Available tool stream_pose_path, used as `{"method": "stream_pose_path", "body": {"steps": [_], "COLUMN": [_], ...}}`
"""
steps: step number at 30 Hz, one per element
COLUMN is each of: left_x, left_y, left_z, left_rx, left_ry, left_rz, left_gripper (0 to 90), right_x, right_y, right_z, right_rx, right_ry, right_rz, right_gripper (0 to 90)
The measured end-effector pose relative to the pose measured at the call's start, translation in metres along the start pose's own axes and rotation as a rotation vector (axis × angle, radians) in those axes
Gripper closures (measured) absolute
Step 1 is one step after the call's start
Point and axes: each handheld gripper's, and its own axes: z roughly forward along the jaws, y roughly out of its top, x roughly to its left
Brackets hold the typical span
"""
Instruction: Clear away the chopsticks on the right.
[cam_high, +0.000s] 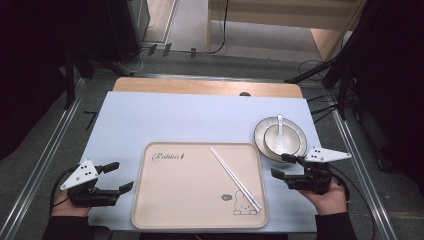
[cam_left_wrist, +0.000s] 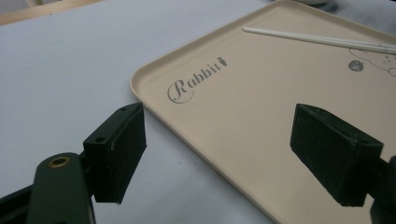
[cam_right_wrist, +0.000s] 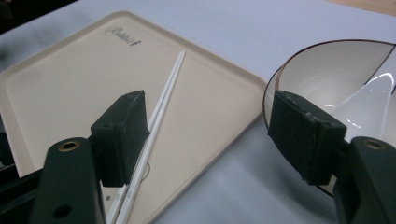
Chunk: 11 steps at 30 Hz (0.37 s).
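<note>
From where I stood, the right gripper (cam_high: 287, 165) hung with its jaws spread wide and nothing between them, just off the near-left rim of the bowl (cam_high: 280, 139), which sat on a plate (cam_high: 260, 142) on the table (cam_high: 150, 120) just beside the right edge of the beige tray (cam_high: 175, 190). A white ceramic spoon (cam_high: 280, 132) lay in the bowl with its handle pointing to the far side. I judged the bowl and plate to be glazed ceramic: stiff, fairly heavy for jaws like those, slick, and liable to chip or crack if dropped or knocked against each other. The best hold looked to be the bowl's rim, one jaw inside and one outside, pinched firmly and lifted level so the loose spoon would not slide out. A pair of white chopsticks (cam_high: 235, 178) lay diagonally on the tray, touching each other; they seemed light, rigid and smooth, apt to roll or splay, so gripping both together near the middle would suit. The left gripper (cam_high: 119, 176) rested near the tray's left edge, its jaws likewise apart and empty, one over the table and one over the tray's corner.
</note>
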Motion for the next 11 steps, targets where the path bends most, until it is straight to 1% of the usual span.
{"method": "stream_pose_path", "body": {"steps": [4,5,7,11], "left_x": [0.0001,0.0002,0.0003,0.0004], "left_y": [0.0001,0.0001,-0.0001,0.0005], "left_z": [0.0002,0.0001,0.0001,0.0007], "left_rx": [0.002,0.002,0.003,0.005], "left_ry": [-0.001,0.0,0.002,0.001], "left_rz": [0.002,0.002,0.006,-0.003], "left_gripper": [18.9,18.9,18.7,18.1], "right_x": [-0.0043,-0.0048,-0.0056,-0.0059], "right_y": [-0.0016,-0.0021,-0.0022,-0.0025], "right_z": [-0.0019,-0.0024,-0.0025,-0.0011], "right_rx": [-0.005,0.0,-0.003,0.002], "right_ry": [-0.007,-0.006,-0.008,-0.001], "right_rz": [0.018,0.027,0.026,0.025], "right_gripper": [28.1,28.0,27.7,27.3]}}
